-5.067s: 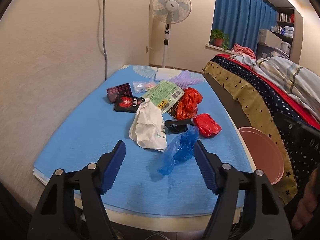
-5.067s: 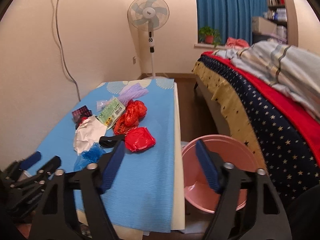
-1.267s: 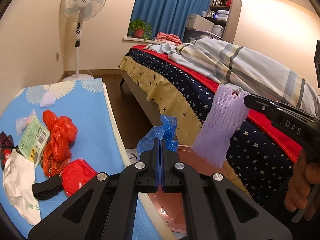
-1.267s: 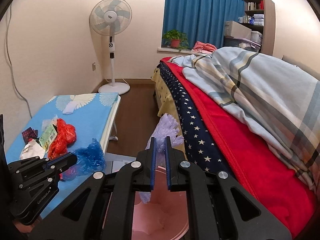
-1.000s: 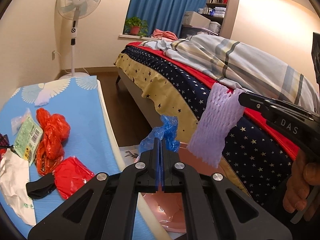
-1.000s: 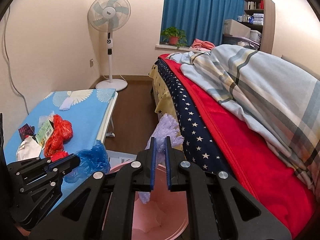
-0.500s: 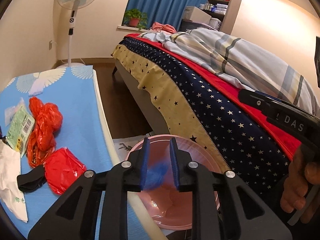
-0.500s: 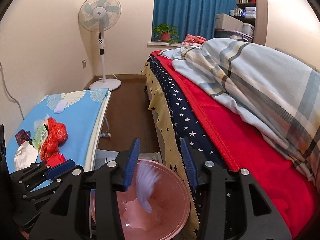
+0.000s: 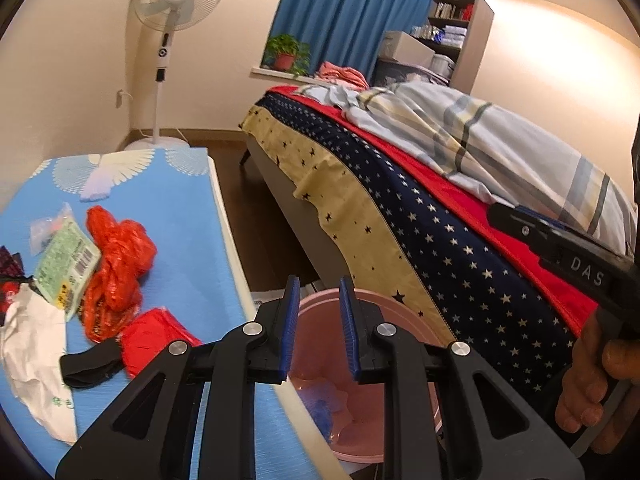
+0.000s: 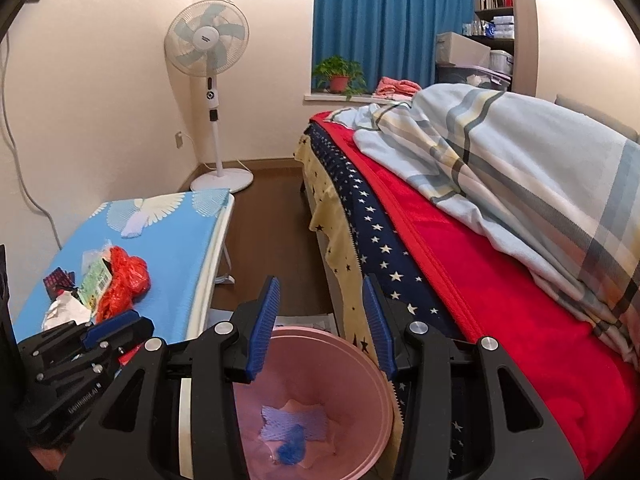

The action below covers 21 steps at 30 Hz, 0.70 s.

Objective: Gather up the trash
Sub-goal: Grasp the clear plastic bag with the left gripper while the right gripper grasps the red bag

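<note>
A pink bin (image 10: 352, 364) stands on the floor between the table and the bed; it also shows in the left wrist view (image 9: 404, 320). Inside lie a purple foam net (image 10: 296, 424) and a blue plastic bag (image 10: 292, 450), the bag also seen from the left (image 9: 320, 404). My left gripper (image 9: 319, 330) is open and empty above the bin. My right gripper (image 10: 320, 324) is open and empty above it too. On the blue table (image 9: 180, 216) lie an orange bag (image 9: 116, 264), a red wrapper (image 9: 156, 340), a white bag (image 9: 32, 360), a green packet (image 9: 66, 260) and a black band (image 9: 90, 364).
A bed with a starry sheet (image 9: 420, 240) and a striped quilt (image 10: 520, 168) fills the right. A standing fan (image 10: 208, 48) is in the far corner. A potted plant (image 10: 340, 76) sits on the sill. Brown floor (image 10: 272, 216) runs between table and bed.
Both grippers opened over the bin. The blue bag and the purple net fell from the jaws and now lie inside the bin.
</note>
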### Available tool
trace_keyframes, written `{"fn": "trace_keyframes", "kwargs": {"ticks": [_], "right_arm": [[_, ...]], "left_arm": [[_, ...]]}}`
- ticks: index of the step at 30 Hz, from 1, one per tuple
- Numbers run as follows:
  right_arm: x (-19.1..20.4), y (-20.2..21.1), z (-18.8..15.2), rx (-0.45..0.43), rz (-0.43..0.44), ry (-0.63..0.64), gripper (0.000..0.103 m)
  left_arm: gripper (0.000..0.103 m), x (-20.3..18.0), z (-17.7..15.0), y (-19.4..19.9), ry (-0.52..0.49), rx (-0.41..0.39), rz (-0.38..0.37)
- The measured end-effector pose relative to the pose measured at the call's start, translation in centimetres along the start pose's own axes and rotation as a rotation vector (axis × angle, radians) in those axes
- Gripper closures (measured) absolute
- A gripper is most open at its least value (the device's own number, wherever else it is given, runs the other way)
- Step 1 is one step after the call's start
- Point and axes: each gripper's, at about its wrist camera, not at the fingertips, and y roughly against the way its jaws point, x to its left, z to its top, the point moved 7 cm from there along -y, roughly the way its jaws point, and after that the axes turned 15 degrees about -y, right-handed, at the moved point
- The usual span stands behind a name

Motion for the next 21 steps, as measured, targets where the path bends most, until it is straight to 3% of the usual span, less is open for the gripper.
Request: {"fn": "trace_keyframes", "kwargs": {"ticks": [14,21], "right_arm": [[5.3,1.9,1.5,-0.028,0.182,0.011,0.062],[10.8,2.2,4.3,-0.019,0.318,0.034,0.073]], "left_arm": [[0.083,5.1,4.2,5.6,-0.006,-0.059,0.083],[0.083,11.2,7.7,8.6,0.003,-0.089,0.137]]}}
